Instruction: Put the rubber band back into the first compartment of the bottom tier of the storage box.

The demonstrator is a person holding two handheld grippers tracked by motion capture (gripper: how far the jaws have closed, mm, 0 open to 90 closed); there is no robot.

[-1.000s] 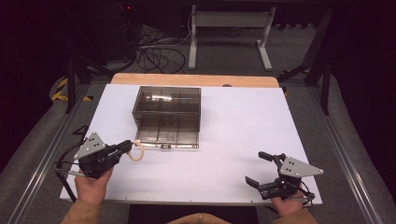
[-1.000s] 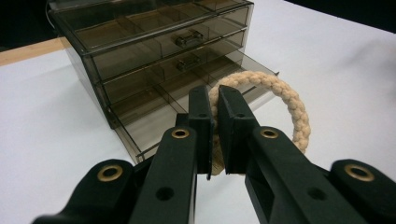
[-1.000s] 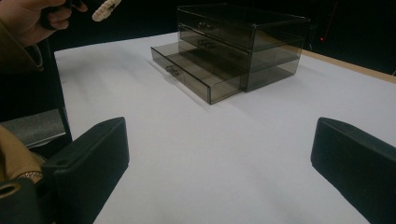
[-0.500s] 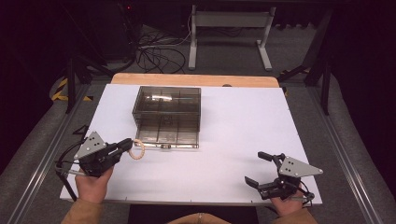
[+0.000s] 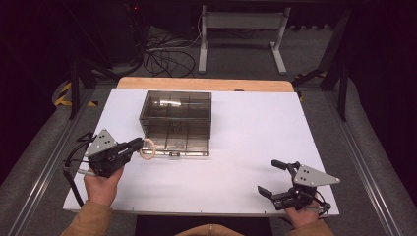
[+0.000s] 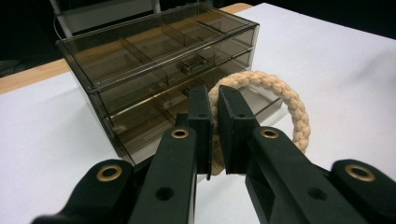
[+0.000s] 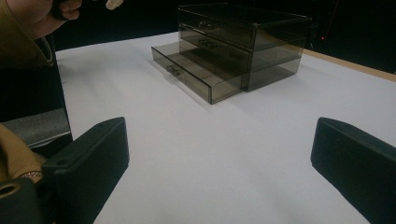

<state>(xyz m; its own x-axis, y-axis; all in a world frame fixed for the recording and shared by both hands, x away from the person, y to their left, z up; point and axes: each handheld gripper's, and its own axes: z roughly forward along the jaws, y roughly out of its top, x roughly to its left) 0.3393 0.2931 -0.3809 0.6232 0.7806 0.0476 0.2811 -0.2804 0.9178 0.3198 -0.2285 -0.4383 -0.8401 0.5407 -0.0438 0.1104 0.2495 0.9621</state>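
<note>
The left gripper (image 5: 134,145) is clamped on a rope ring (image 5: 147,149) held just off the table (image 5: 246,147). The smoked-plastic drawer box (image 5: 177,120) stands at its two o'clock, bottom drawer (image 5: 178,146) pulled out and nearest the ring. The right gripper (image 5: 273,178), jaws spread and empty, rests well apart at the box's five o'clock.

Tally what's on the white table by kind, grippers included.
Smoked clear drawer unit, bottom drawer pulled out: 1
Braided beige rope ring, held in the left gripper: 1
Grippers: 2, the left gripper shut on the ring, the right gripper open with nothing between its jaws
Total: 4
</note>
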